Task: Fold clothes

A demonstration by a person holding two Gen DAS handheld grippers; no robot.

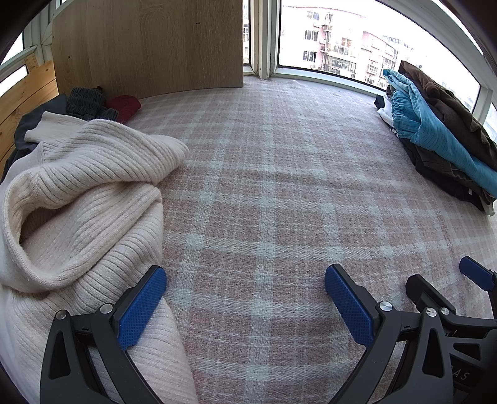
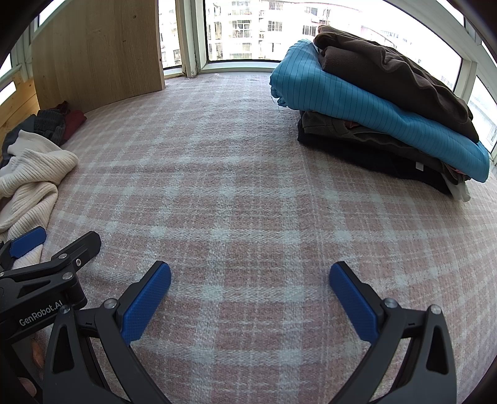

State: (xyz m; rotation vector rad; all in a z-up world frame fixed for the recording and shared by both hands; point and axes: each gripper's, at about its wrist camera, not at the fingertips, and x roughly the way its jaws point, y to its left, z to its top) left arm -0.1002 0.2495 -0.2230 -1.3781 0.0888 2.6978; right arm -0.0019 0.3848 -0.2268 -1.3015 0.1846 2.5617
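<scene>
Left wrist view first. Pink and white checked blanket (image 1: 264,192) spread wide under everything, big windows (image 1: 341,40) at 12 to 2 o'clock with pale buildings outside. Tall wooden board (image 1: 146,43) standing at 11 o'clock. Left tongs (image 1: 245,298) at 6 o'clock, blue pads wide apart, holding nothing. Left blue pad (image 1: 141,307) lying right against the cream ribbed sweater (image 1: 84,211), a big rumpled heap filling 8 to 10 o'clock. Dark grey and red clothes (image 1: 99,105) bunched behind the sweater at 10 o'clock, close to the board. Neat stack of folded clothes (image 1: 441,136) far off at 3 o'clock, brown on top, bright blue under it, dark ones at the bottom. Part of the right tongs (image 1: 450,289) peeking in at 4 o'clock.

Now the right wrist view. Same checked blanket (image 2: 248,186), same windows (image 2: 242,28) at 12 o'clock, wooden board (image 2: 99,49) at 10 o'clock. Right tongs (image 2: 250,295) at 6 o'clock, pads spread wide, nothing between them but blanket. Folded stack (image 2: 379,108) big and near at 2 o'clock. Cream sweater (image 2: 31,183) small at 9 o'clock, grey and red clothes (image 2: 59,121) just past it. Left tongs (image 2: 52,245) poking in at 8 o'clock, one blue pad resting by the sweater's edge.
</scene>
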